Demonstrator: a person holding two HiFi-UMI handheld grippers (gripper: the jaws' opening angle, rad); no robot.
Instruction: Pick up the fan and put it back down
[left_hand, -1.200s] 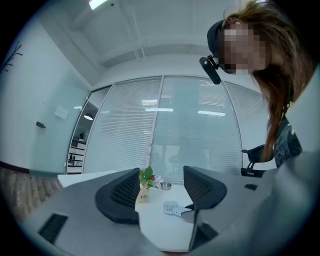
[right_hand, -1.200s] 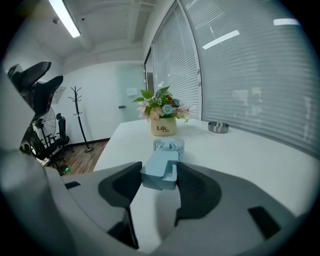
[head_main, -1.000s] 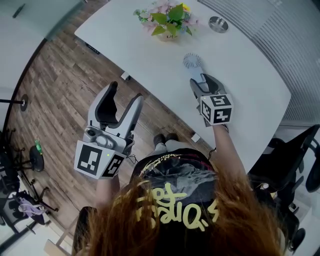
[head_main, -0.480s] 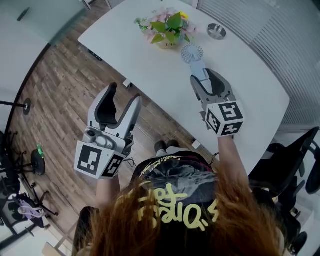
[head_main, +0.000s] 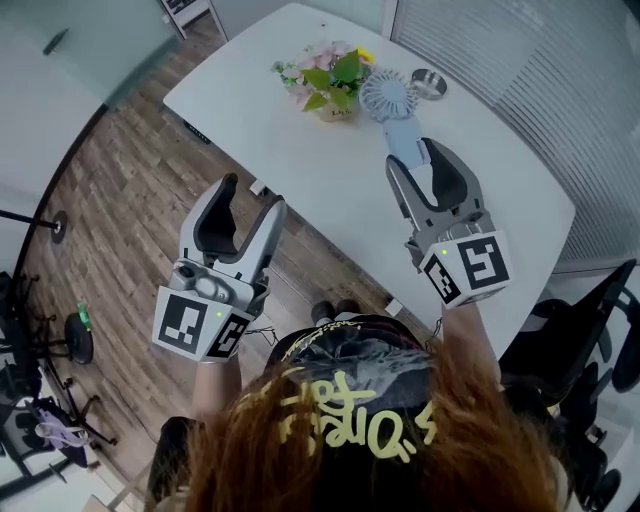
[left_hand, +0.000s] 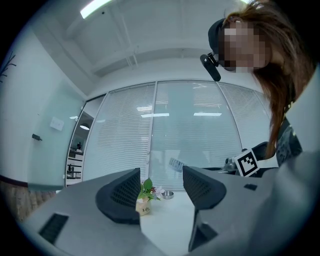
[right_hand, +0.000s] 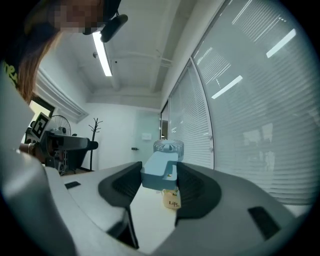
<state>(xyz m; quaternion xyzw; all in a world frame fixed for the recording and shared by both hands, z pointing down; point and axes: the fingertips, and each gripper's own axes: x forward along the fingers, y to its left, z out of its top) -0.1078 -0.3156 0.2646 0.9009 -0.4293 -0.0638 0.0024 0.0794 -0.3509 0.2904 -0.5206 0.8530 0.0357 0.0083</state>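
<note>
A small pale-blue hand fan hangs in the air above the white table. My right gripper is shut on its handle, and the round grille sticks out past the jaws. In the right gripper view the fan's blue body sits pressed between both pads, with the grille beyond. My left gripper hovers over the wooden floor, left of the table's near edge. Its jaws stand open with nothing between them.
A potted plant and a small metal bowl stand at the table's far side, close under the fan's grille. A black office chair is at the right. Window blinds run behind the table.
My right gripper has risen with the fan, lifting it off the table toward the plant and bowl in the head view. The left gripper has hardly moved.
</note>
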